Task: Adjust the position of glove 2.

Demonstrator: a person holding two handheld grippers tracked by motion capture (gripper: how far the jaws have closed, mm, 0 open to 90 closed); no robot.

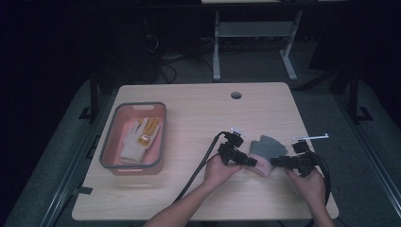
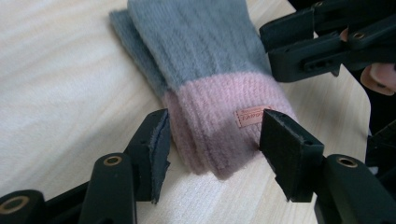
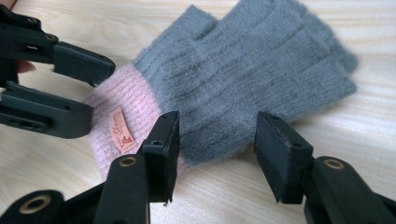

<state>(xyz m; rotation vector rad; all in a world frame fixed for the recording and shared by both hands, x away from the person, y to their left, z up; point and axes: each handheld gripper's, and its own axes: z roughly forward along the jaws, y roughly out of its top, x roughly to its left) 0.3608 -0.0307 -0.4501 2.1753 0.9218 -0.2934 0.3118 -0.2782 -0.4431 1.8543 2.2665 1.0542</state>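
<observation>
Grey ribbed glove [image 3: 252,79] with a pink cuff [image 2: 219,126] and a small orange label [image 3: 122,129], lying on the pale wood-grain table [image 1: 198,113]. Left of the glove sits a pink bin [image 1: 109,151] rimmed in grey, holding a white glove [image 1: 135,142] with yellow fingers. Both tools black.

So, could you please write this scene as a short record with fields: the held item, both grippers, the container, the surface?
item: grey and pink glove, flat on the table
left gripper: open, jaws either side of the pink cuff
right gripper: open, jaws at the glove's grey edge
container: pink bin, holding a white and yellow glove
surface: wooden table
</observation>
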